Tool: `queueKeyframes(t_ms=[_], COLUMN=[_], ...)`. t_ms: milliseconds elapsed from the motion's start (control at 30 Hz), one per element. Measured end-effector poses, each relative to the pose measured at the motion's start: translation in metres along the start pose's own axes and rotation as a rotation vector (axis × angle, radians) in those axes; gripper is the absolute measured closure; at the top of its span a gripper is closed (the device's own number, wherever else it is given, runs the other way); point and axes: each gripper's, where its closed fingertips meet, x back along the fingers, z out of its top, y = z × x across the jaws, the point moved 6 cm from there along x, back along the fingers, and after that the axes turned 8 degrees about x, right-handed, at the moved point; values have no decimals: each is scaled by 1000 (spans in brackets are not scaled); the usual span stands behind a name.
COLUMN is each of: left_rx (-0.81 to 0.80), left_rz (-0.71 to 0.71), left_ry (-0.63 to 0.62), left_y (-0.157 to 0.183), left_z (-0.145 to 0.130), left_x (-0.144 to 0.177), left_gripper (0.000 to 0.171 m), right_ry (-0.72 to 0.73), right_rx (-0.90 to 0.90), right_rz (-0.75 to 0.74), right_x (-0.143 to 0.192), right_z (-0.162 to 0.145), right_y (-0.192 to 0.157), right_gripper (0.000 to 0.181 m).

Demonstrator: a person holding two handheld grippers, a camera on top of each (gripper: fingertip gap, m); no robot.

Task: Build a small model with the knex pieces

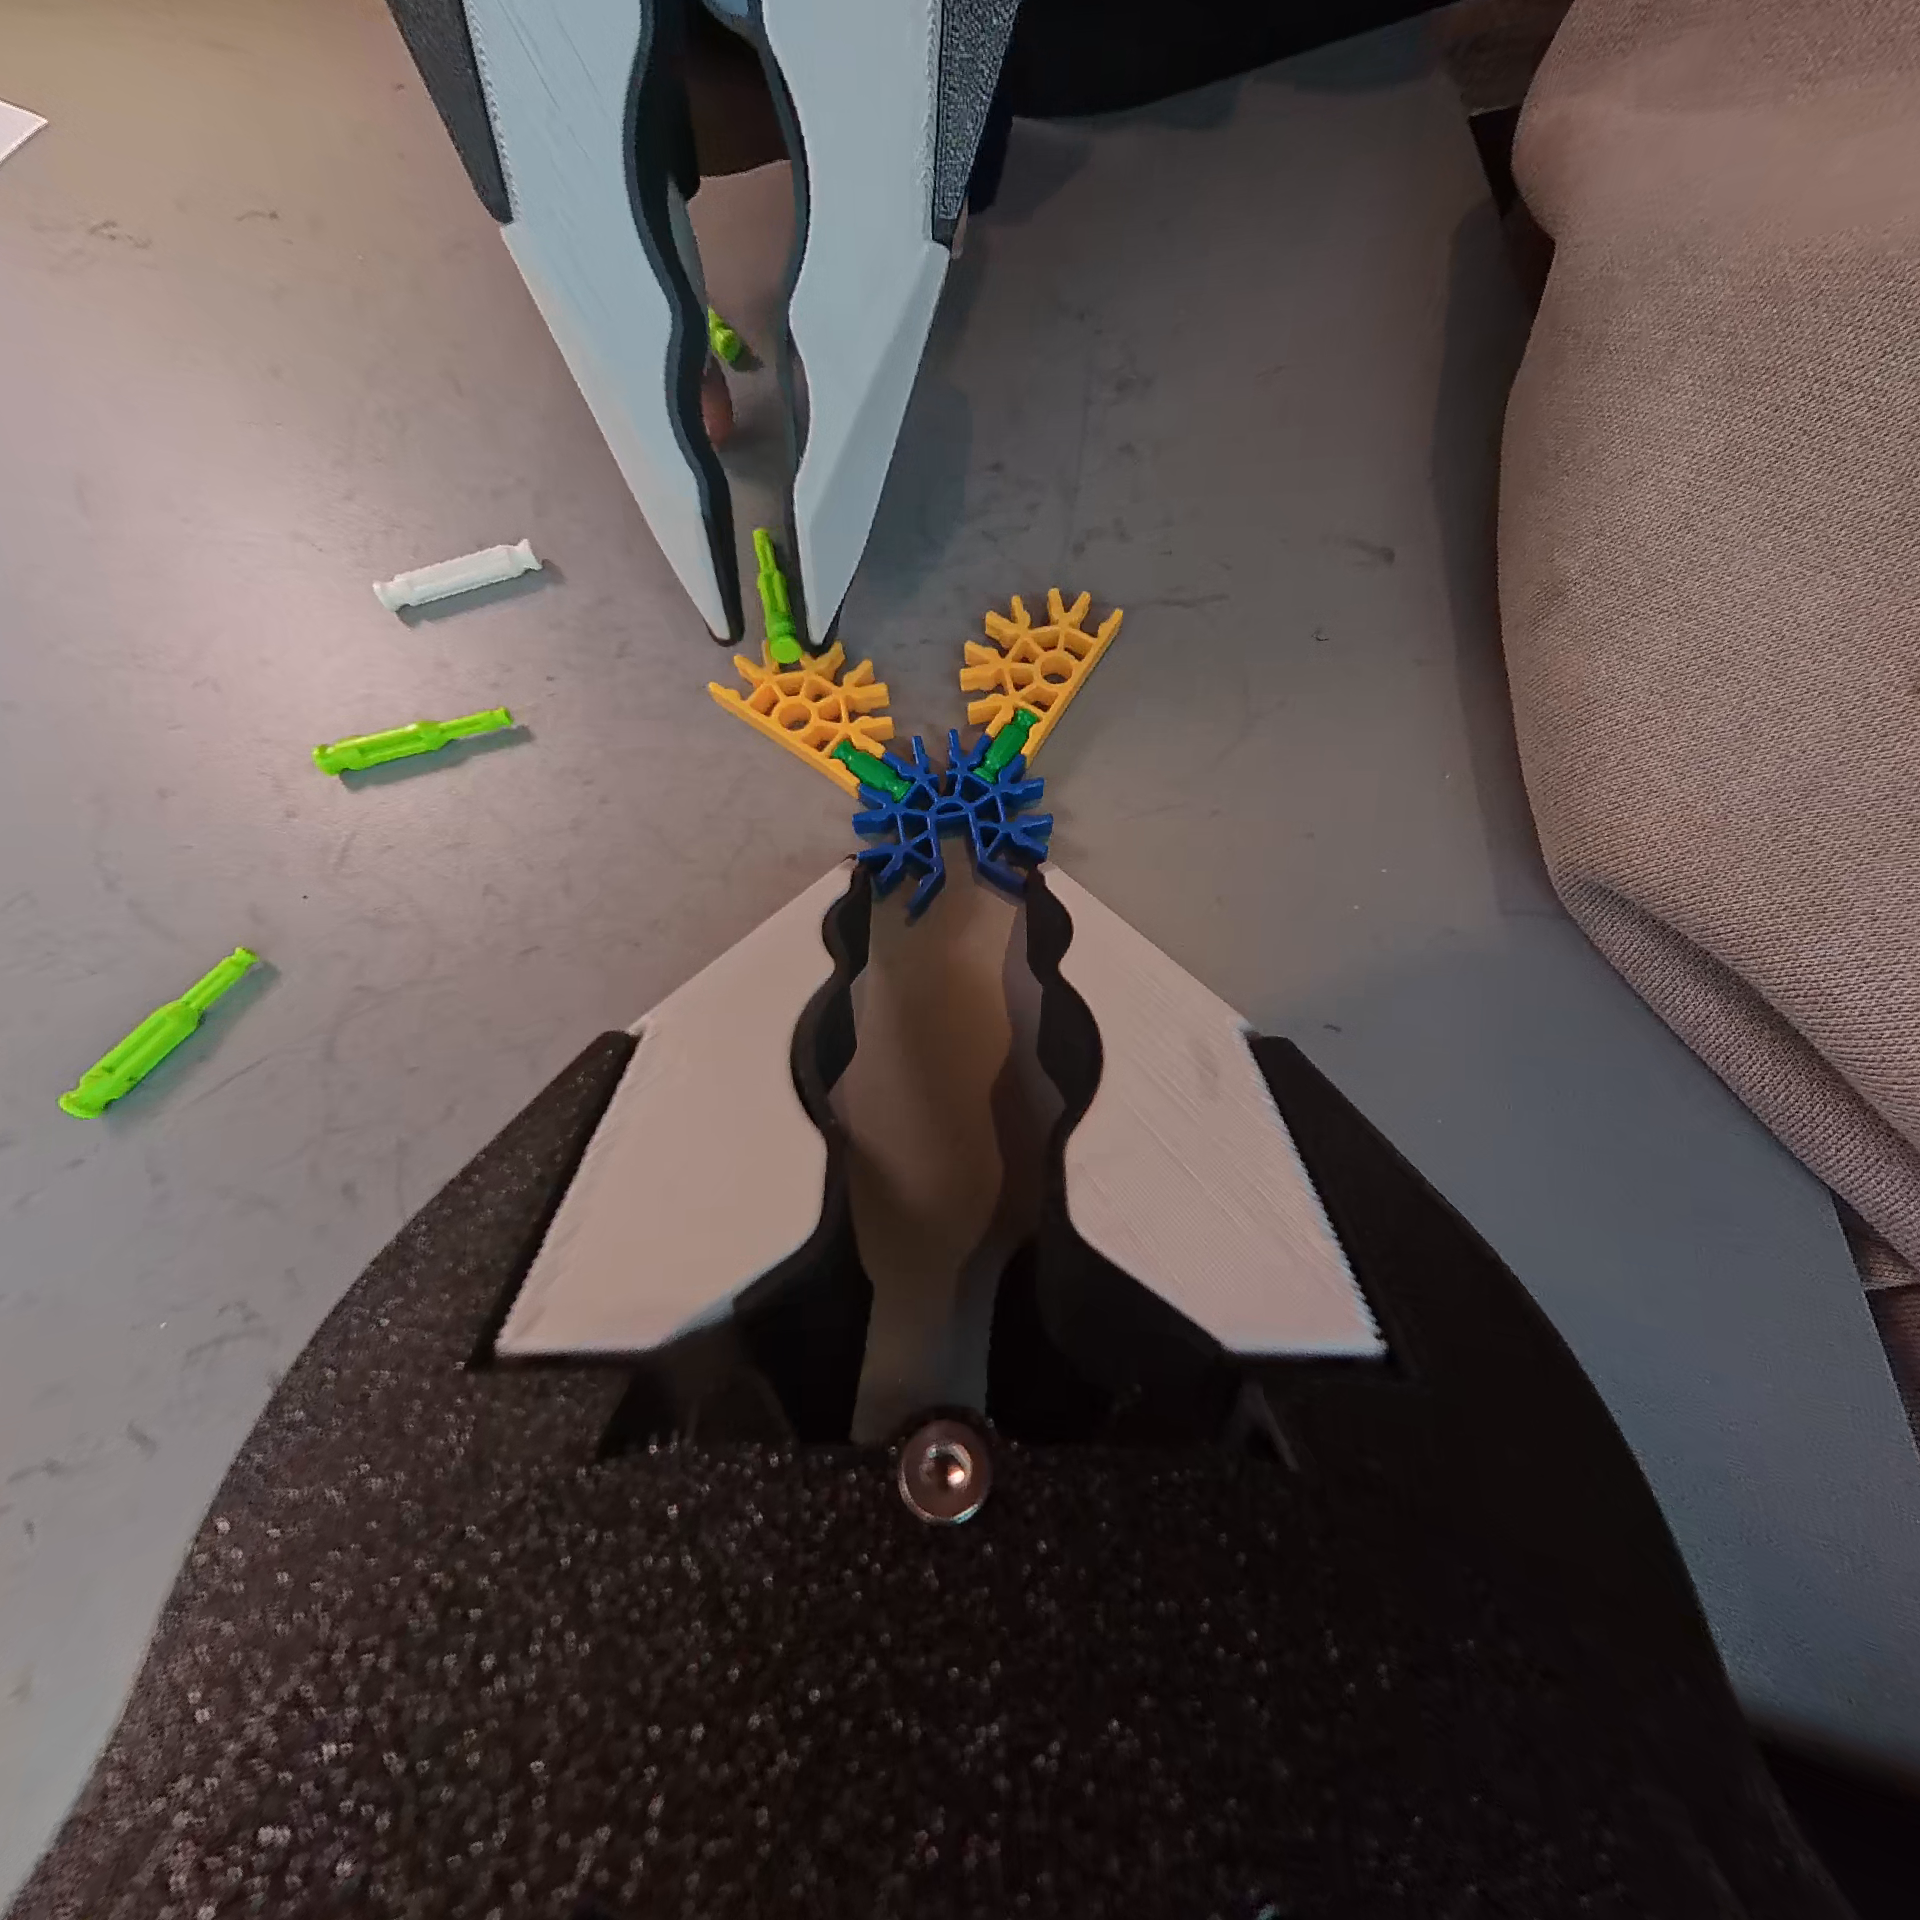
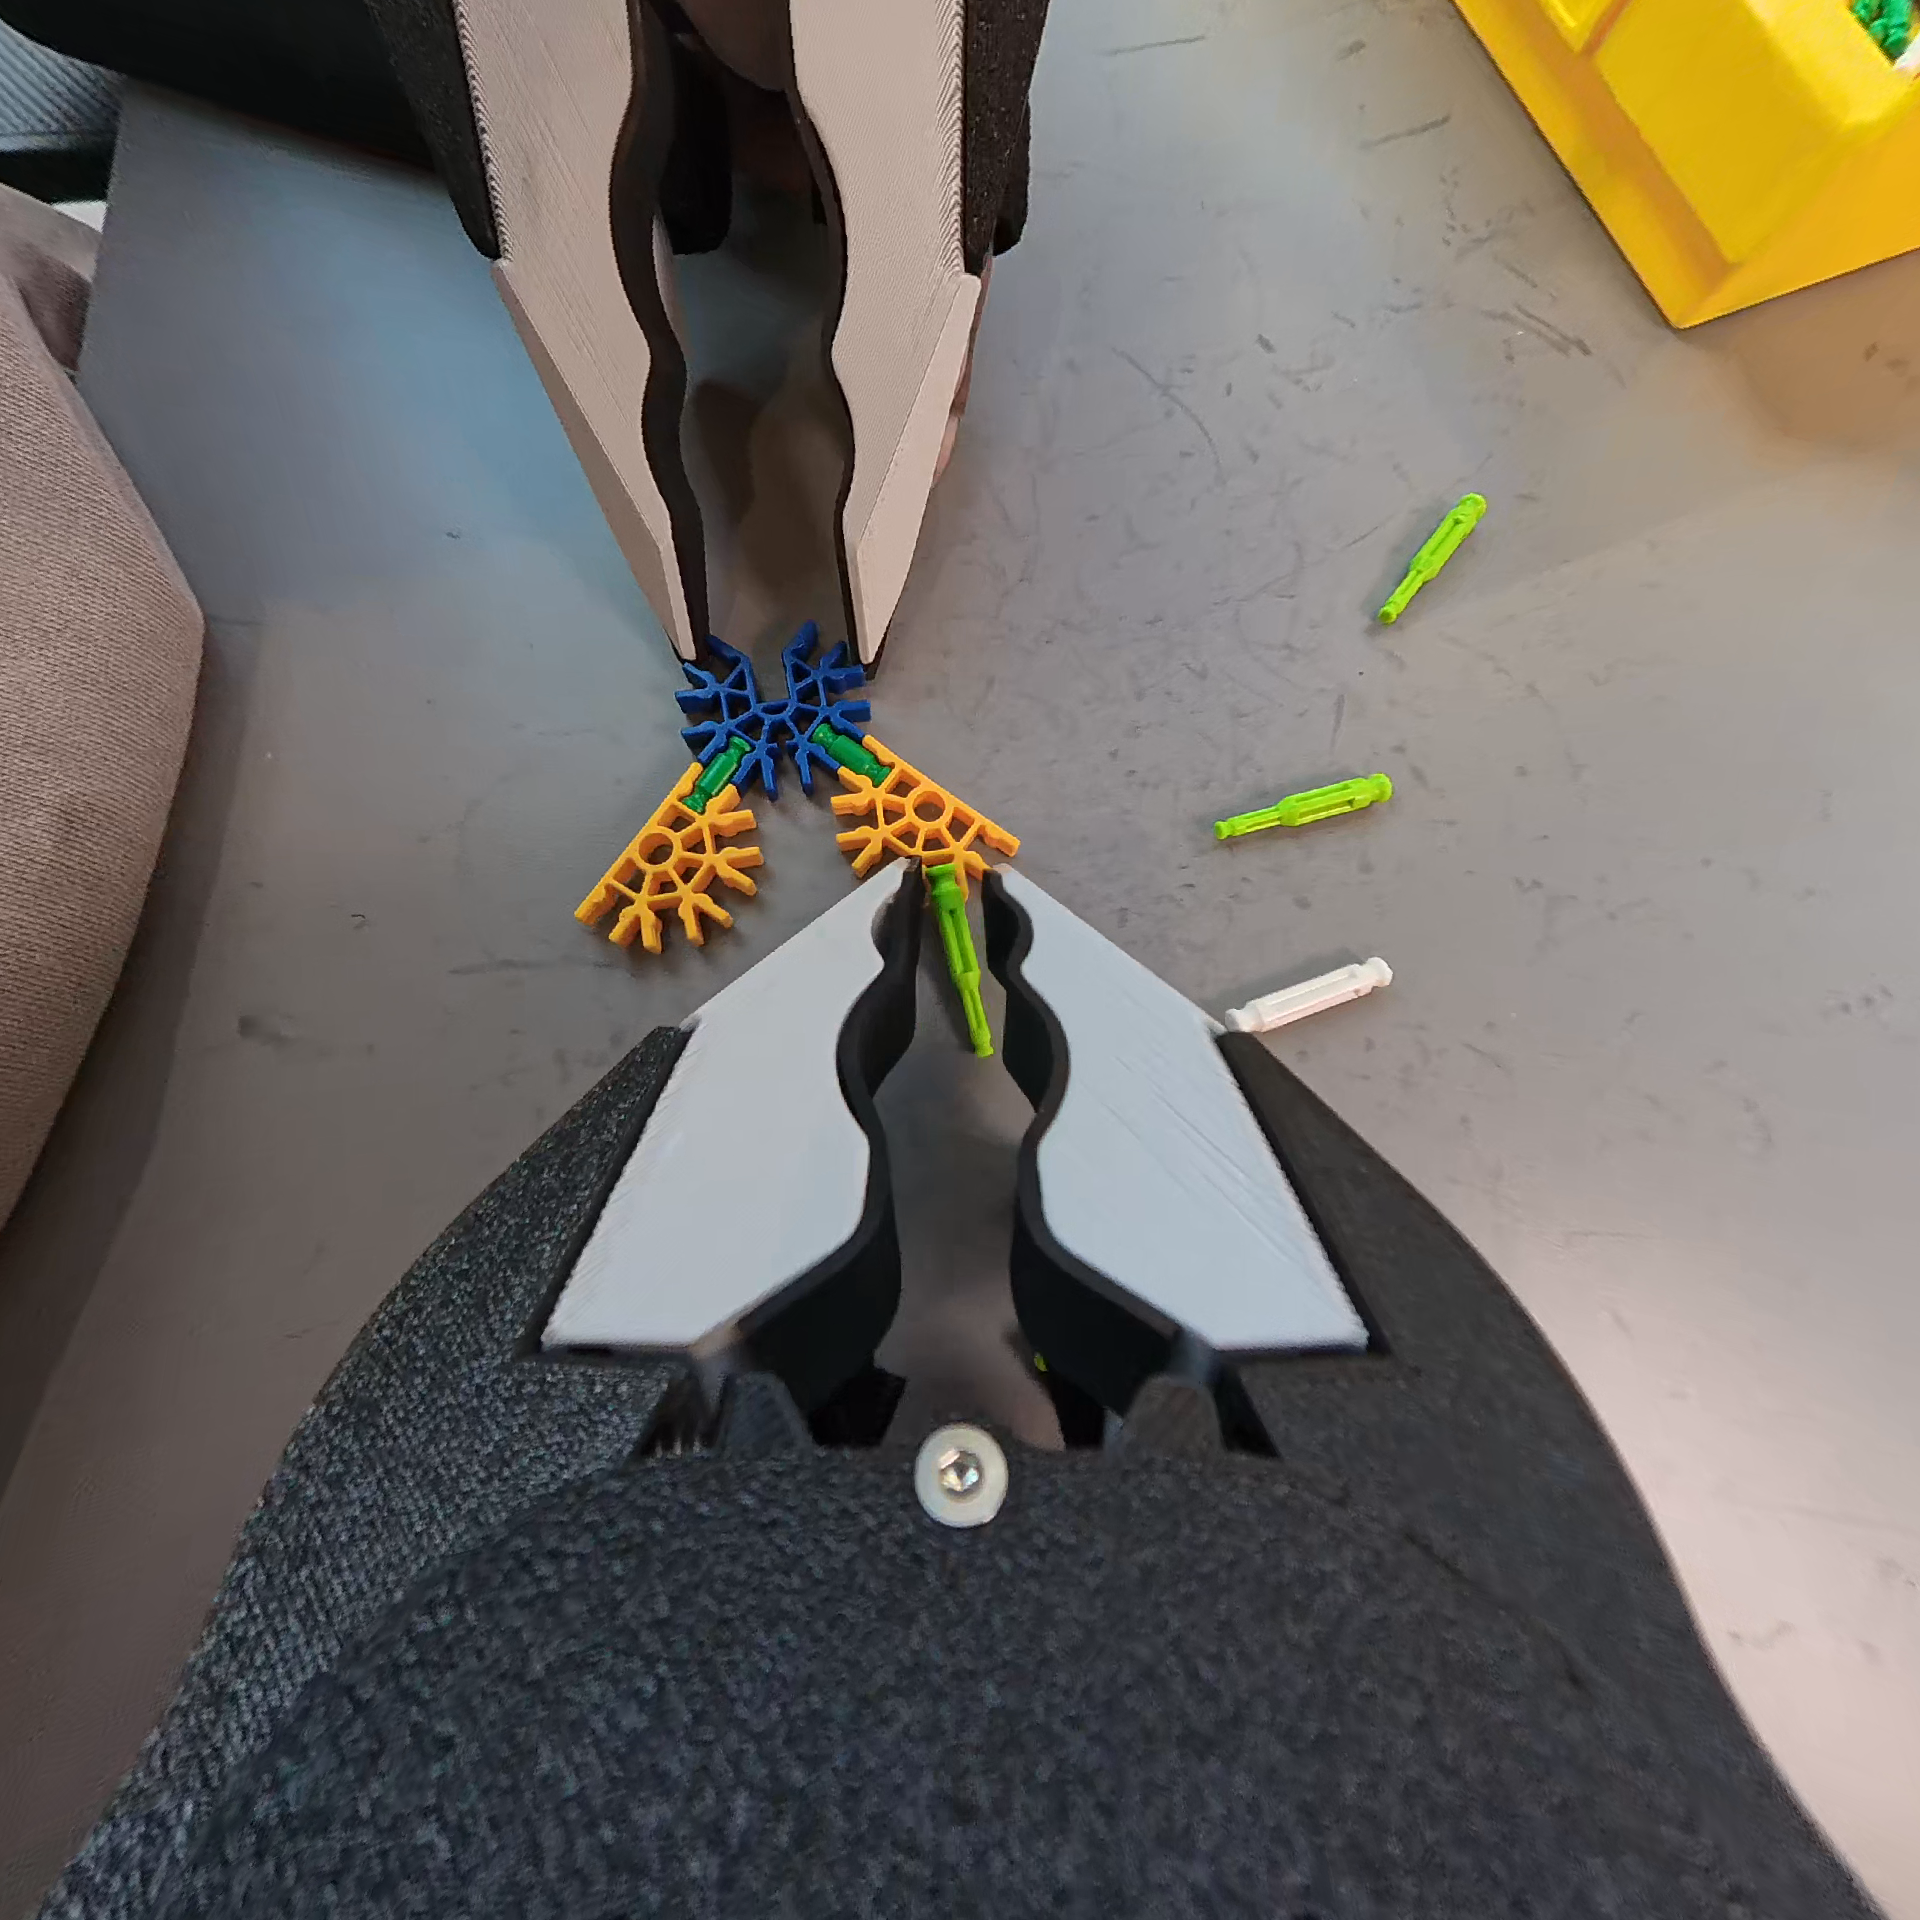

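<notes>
Grey table (image 2: 1351,1299): 2 light-green rods (image 2: 1304,806) and a white rod (image 2: 1309,994) lie loose at 3 o'clock. Left gripper (image 1: 943,871) pinches the blue connector (image 1: 951,816). Right gripper (image 2: 951,871) clasps a light-green rod (image 2: 961,951), long axis 12-to-6, tip at an orange connector (image 2: 920,821). Only the right wrist view shows the yellow bin (image 2: 1745,145).

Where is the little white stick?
The white stick lies flat on the grey table, just off the right gripper, below two loose light green sticks. In the left wrist view it lies on the left.
</notes>
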Motion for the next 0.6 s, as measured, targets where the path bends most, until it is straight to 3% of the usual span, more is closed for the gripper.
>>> queueKeyframes(t_ms=[167, 600], left_rx=[-2, -3], left_rz=[2, 10], left_ry=[1, 3], left_y=[0, -1], left_z=[0, 0], left_x=[0, 0], left_gripper=[142, 139], right_ry=[37, -50], right_rx=[-4, 40], right_rz=[21, 54], right_x=[8, 5], right_z=[2, -8], right_y=[1, -1], right_gripper=[168, 178])
